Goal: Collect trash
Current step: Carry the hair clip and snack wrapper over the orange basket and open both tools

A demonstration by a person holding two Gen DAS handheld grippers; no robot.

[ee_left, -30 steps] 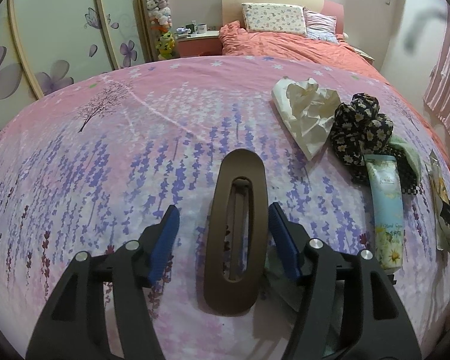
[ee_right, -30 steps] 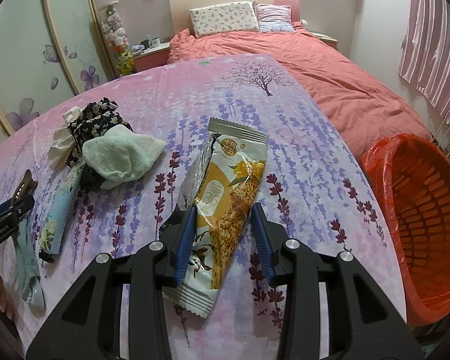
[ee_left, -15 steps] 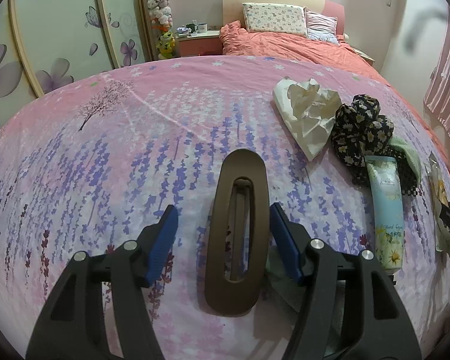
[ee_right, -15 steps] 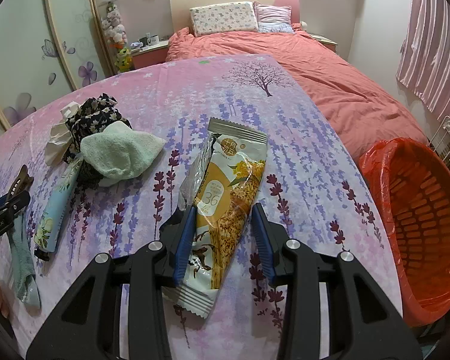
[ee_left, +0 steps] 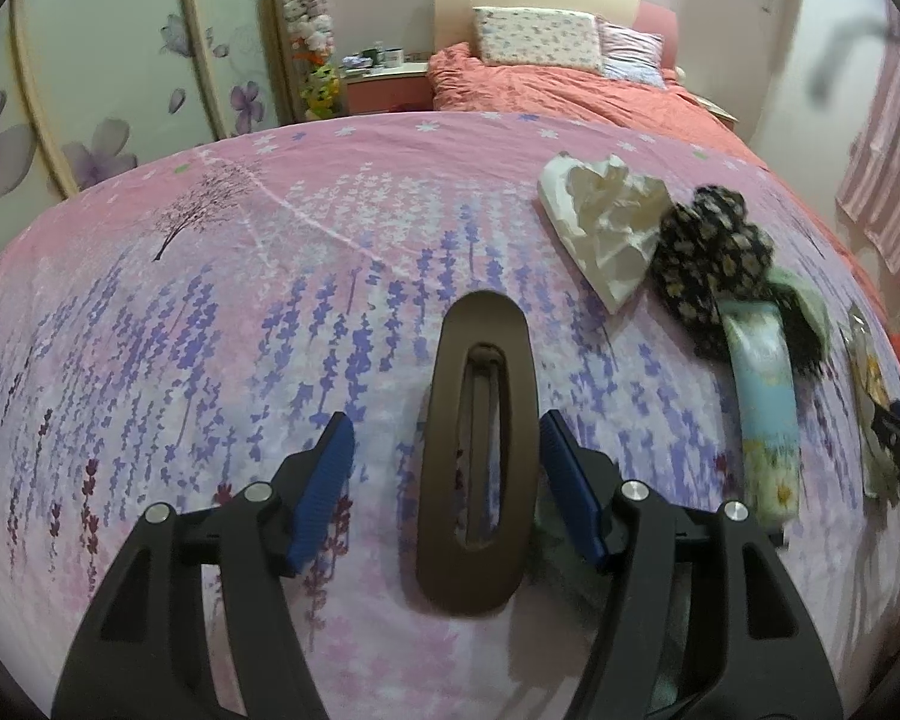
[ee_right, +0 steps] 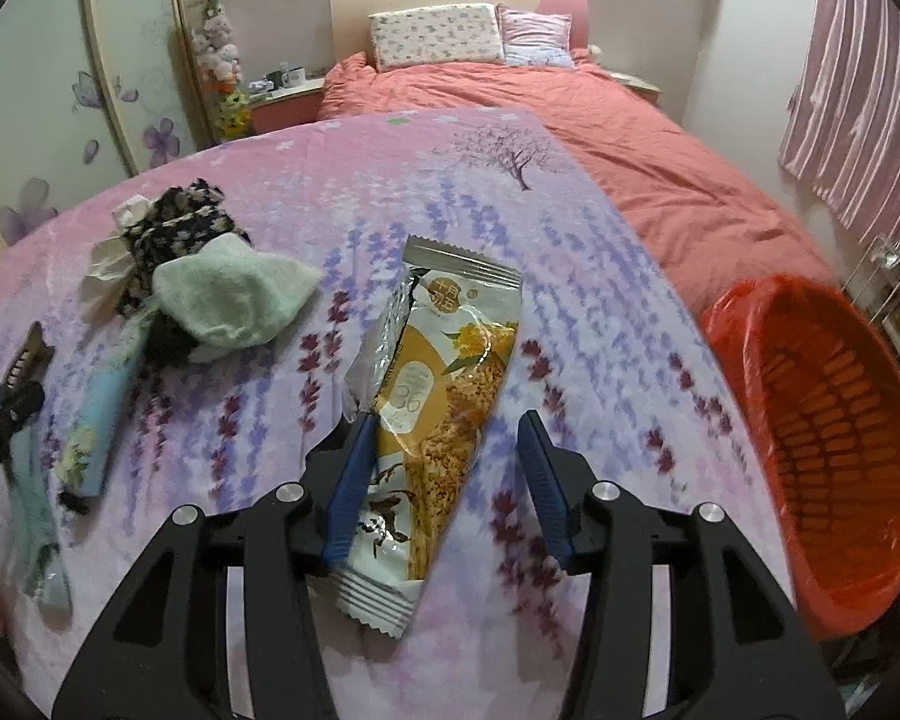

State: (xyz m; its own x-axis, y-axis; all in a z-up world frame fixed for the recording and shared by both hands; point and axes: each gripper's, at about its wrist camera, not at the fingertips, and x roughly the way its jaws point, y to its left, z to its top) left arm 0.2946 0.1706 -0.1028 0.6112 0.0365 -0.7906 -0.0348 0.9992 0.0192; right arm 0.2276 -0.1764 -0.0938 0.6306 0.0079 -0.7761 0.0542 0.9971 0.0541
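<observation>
The right tool (ee_right: 444, 468) is straddling, unclenched, a crinkly yellow foil snack wrapper (ee_right: 432, 414): light, slippery, best pinched mid-body; the left tool (ee_left: 444, 474) is hovering released.

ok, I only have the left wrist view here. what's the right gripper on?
Observer: The right gripper is open, straddling a snack wrapper that lies on the bedspread.
Operator: Gripped yet?
Observer: No. Its left finger is at the wrapper's edge; the right finger stands clear of it.
Operator: Where's the bin?
Observer: An orange basket with a red liner sits off the bed's edge, to the right of that gripper.
</observation>
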